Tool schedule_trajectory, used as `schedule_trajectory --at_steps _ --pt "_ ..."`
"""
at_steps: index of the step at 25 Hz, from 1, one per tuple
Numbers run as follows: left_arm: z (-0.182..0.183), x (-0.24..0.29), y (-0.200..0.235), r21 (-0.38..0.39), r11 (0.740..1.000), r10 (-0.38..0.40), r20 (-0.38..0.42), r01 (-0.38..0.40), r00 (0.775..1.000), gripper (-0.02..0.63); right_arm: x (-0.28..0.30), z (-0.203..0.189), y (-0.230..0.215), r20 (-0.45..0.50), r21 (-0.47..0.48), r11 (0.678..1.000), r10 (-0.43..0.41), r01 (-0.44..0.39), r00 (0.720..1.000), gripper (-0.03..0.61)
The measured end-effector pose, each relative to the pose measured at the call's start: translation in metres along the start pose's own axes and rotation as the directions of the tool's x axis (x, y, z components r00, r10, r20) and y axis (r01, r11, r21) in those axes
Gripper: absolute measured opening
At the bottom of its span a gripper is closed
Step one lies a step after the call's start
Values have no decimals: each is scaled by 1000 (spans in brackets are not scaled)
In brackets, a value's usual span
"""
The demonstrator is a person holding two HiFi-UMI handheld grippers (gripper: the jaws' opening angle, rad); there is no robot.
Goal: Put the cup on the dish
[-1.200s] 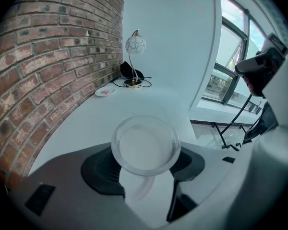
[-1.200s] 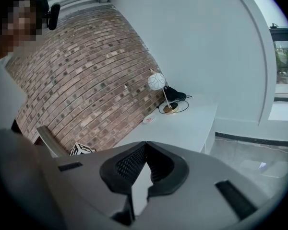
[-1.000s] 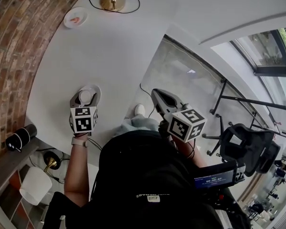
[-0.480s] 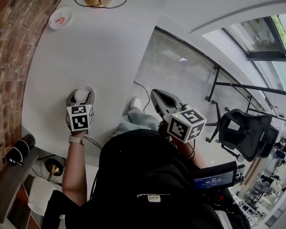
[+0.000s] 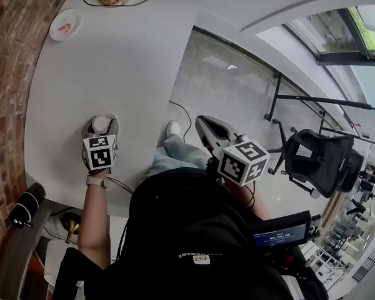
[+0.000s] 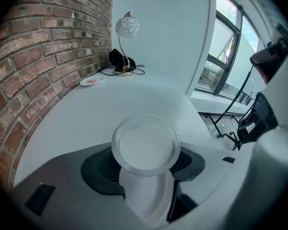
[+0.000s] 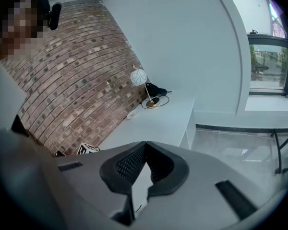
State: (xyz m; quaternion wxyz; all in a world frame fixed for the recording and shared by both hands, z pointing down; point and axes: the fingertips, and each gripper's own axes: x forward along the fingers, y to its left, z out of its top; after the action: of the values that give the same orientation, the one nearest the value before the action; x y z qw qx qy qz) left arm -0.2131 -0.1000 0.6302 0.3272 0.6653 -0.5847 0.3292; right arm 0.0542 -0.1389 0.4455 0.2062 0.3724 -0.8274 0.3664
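Office-like room: brick wall (image 5: pixel 12 74), long white desk (image 5: pixel 112 55), table lamp (image 6: pixel 127 28), swivel chair (image 5: pixel 319 161), big windows (image 7: pixel 271 66).

Cup (image 6: pixel 145 145) in my left gripper (image 6: pixel 145 163): translucent frosted plastic, glossy rim. Gripper shells: matt grey plastic. Pads (image 7: pixel 127 166) on my right gripper (image 7: pixel 144 147): black, ribbed, rubbery. Table (image 6: pixel 134 97): smooth matt white. Dish (image 6: pixel 91 81) at the table's far end: glossy white, ceramic-looking. Brick wall (image 6: pixel 33 56) along the table: rough, matt. Floor (image 5: pixel 237 99) beside the table: polished, reflective.
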Motion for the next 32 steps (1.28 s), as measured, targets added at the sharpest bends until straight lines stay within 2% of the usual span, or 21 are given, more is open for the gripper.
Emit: schedule_trajectory --at_steps 16,20,26,32 --pt "-3 7 -10 43 998 -35 -16 36 999 262 -11 6 -3 11 17 999 -45 45 999 3" --pt "-10 7 -7 46 998 -35 -19 36 999 261 -11 7 -3 13 16 999 -52 52 999 3" --pt "-14 8 -12 101 995 -19 -34 22 999 262 -14 3 -6 14 24 998 -59 58 998 3" --pt "-15 12 -11 107 994 -16 -45 20 999 262 -16 2 -6 20 37 997 -61 61 998 3"
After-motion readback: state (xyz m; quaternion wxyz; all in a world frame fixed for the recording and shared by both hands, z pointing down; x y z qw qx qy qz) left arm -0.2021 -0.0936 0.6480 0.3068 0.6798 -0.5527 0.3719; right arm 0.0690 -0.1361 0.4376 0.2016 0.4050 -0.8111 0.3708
